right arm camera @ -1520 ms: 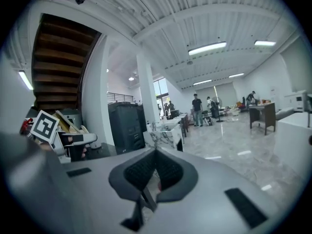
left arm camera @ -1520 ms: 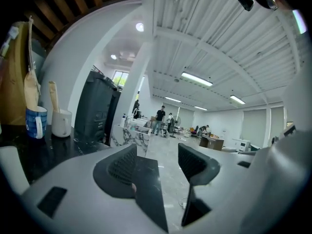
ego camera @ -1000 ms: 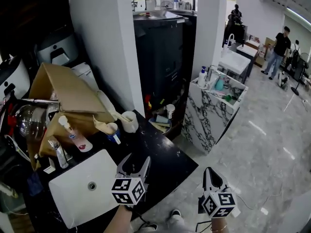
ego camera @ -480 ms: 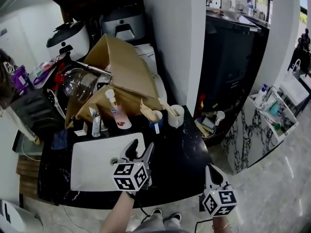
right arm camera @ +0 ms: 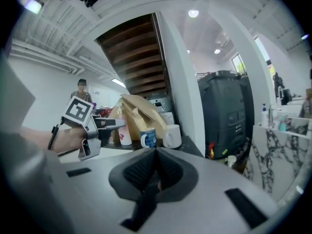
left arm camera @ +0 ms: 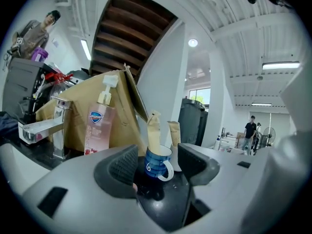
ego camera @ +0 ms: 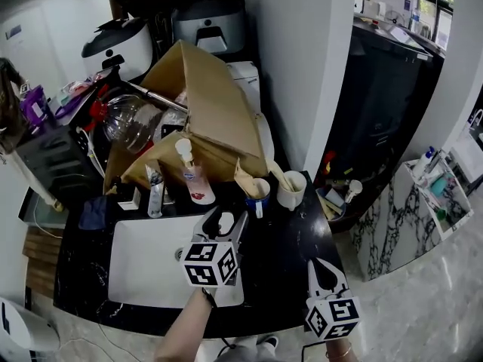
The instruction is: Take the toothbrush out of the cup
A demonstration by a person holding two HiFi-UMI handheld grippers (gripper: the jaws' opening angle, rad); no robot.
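Observation:
A blue cup (ego camera: pixel 258 191) stands on the black counter (ego camera: pixel 281 241) with a paper-wrapped toothbrush (ego camera: pixel 244 178) sticking up out of it. Beside it on the right is a white cup (ego camera: pixel 291 190) holding another wrapped stick. My left gripper (ego camera: pixel 224 222) is open over the sink's far edge, a short way in front of the blue cup and not touching it. In the left gripper view the blue cup (left arm camera: pixel 158 162) and the toothbrush (left arm camera: pixel 154 129) show between the spread jaws. My right gripper (ego camera: pixel 315 267) is shut and empty at the counter's front right, its jaws (right arm camera: pixel 156 156) pressed together.
A white sink basin (ego camera: pixel 143 261) lies under the left gripper, with a tap (ego camera: pixel 155 191) and a pink soap bottle (ego camera: pixel 195 179) behind it. A big cardboard box (ego camera: pixel 205 108) leans behind the cups. A white pillar (ego camera: pixel 298 66) rises at the right, and beyond the counter edge is floor.
The view has swung so the counter sits more centred. My left gripper has moved forward toward the blue cup, still open. The right gripper stays shut near the counter's front edge.

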